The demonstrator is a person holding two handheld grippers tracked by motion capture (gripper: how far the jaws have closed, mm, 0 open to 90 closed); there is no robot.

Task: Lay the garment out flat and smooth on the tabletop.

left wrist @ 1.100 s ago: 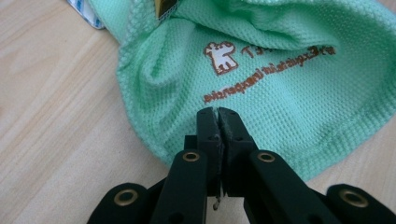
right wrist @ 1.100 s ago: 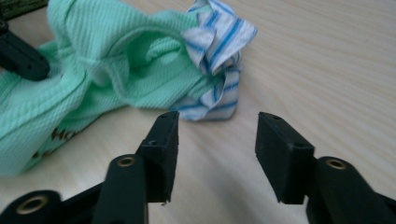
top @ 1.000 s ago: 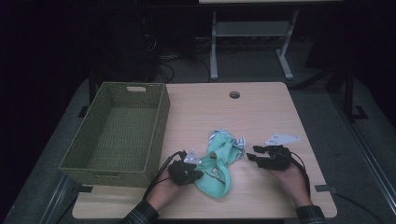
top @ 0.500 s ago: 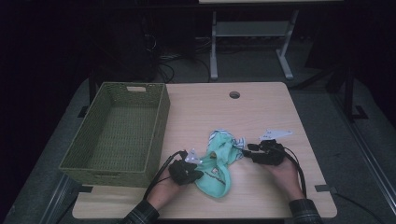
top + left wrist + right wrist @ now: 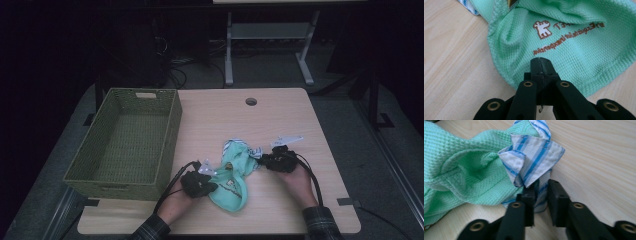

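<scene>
Right claw (image 5: 264,161) is travelling leftward across the bench (image 5: 280,120) compared with a second ago, closing from open wood at centre right of the high view onto the near edge of the cloth; left claw (image 5: 204,181) is keeping its place at lower centre. Green waffle-weave cloth (image 5: 235,172) is lying bunched at lower centre of the high view, its long axis running from upper centre down toward lower centre, between the two hands. In the left gripper view, left claw is sitting pressed together at the cloth's hem, apparently pinching the edge just below the brown printed lettering (image 5: 564,37). In the right gripper view, right claw is standing partly spread, with the blue-and-white striped trim (image 5: 534,160) rising between its jaws, not yet clamped; the green body of the cloth is lying to the left of that frame, bare wood to the right. Striped corner is the nearer hold for the right hand, and it is sitting straight ahead of the jaws. Woven green basket (image 5: 150,97) is standing empty at left of the high view, just beside the left hand. Likely next: right claw closing on the striped corner.
</scene>
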